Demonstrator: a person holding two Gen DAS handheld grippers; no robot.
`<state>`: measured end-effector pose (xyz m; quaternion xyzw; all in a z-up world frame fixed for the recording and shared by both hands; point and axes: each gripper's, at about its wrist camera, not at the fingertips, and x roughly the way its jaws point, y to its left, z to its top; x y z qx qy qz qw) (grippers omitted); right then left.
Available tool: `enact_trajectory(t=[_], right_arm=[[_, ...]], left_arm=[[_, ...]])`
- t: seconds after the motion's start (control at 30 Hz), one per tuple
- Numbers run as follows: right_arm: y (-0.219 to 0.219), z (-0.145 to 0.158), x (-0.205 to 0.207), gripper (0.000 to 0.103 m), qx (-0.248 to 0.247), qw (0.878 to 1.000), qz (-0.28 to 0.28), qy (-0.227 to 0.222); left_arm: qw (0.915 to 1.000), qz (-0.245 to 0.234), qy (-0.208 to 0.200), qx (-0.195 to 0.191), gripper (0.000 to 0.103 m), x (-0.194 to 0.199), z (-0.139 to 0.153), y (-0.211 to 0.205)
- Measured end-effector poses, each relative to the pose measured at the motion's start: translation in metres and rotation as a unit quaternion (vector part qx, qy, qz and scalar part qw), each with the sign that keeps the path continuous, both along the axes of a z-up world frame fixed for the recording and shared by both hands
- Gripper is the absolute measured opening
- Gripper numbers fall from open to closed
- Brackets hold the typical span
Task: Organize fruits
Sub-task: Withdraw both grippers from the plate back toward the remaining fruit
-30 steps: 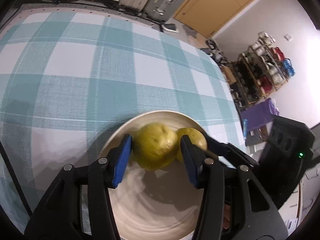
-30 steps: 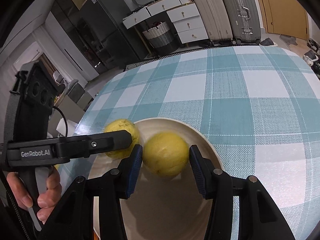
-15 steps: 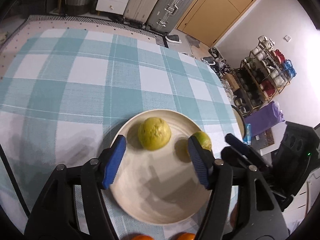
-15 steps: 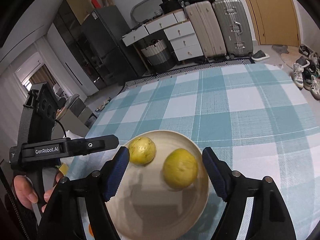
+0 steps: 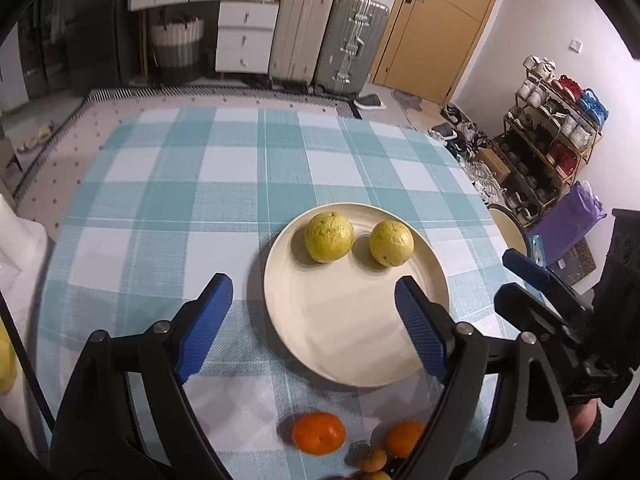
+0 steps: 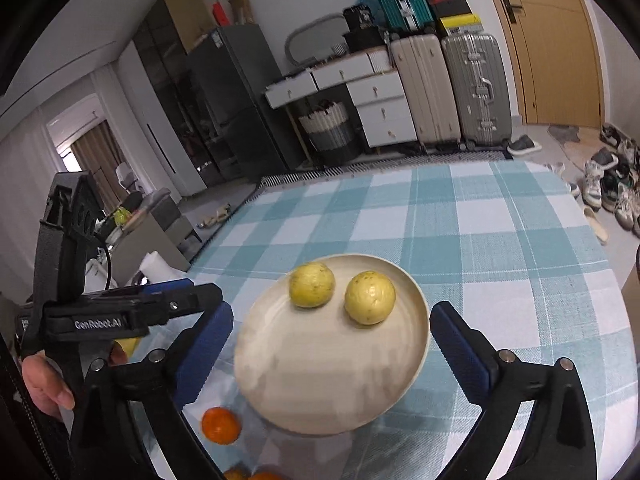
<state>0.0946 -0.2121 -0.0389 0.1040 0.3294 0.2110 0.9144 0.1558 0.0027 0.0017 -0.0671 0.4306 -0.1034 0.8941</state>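
In the left wrist view, the left gripper (image 5: 313,305) is seen above the near part of a table covered by a teal-and-white checked tablecloth (image 5: 168,208). Its blue-padded jaws are opening and nothing is held between them. A cream plate (image 5: 348,344) is set toward the right edge of the table, and two yellow-green fruits (image 5: 329,237) (image 5: 391,243) are placed side by side, just apart, on its far half. Near the front edge, an orange (image 5: 319,433) is laid on the cloth, with further small oranges (image 5: 403,438) beside it, partly hidden by the right finger. The right gripper (image 5: 532,276) is glimpsed at the right edge.

In the right wrist view, the right gripper (image 6: 330,340) is held over the near side of the plate (image 6: 320,392); its jaws are opening wide and nothing is gripped. Both fruits (image 6: 311,284) (image 6: 370,297) are seen resting on the plate's far half. One orange (image 6: 221,425) is seen on the cloth just off the plate's near-left rim. The left gripper, held by a hand (image 6: 44,380), is visible at the left.
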Motion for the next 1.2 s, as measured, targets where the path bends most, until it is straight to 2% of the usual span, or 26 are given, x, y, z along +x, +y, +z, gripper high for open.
enact_trajectory(t=[0.23,0.43,0.73,0.83,1.03,1.2], right_arm=[[0.009,0.012,-0.032,0.103,-0.014,1.000,0.008,-0.027],[0.012,0.011,-0.049,0.103,-0.029,0.999,0.005,-0.023],[0.018,0.006,-0.076,0.103,-0.055,0.998,-0.011,-0.026],[0.019,0.004,-0.088,0.103,-0.052,0.998,-0.003,-0.023],[0.026,-0.003,-0.104,0.103,-0.071,0.997,0.006,-0.016],[0.027,-0.016,-0.114,0.103,-0.067,0.998,0.016,0.004]], left_arm=[[0.9992,0.009,-0.030,0.026,0.088,-0.038,0.014,-0.002],[0.9982,0.018,-0.044,0.036,0.100,-0.064,0.019,-0.001],[0.9963,0.031,-0.057,0.056,0.102,-0.098,0.012,0.003],[0.9962,0.031,-0.053,0.062,0.102,-0.109,0.004,0.004],[0.9977,0.035,-0.034,0.047,0.102,-0.128,-0.012,0.011],[0.9981,0.041,-0.023,0.041,0.102,-0.137,-0.024,0.019]])
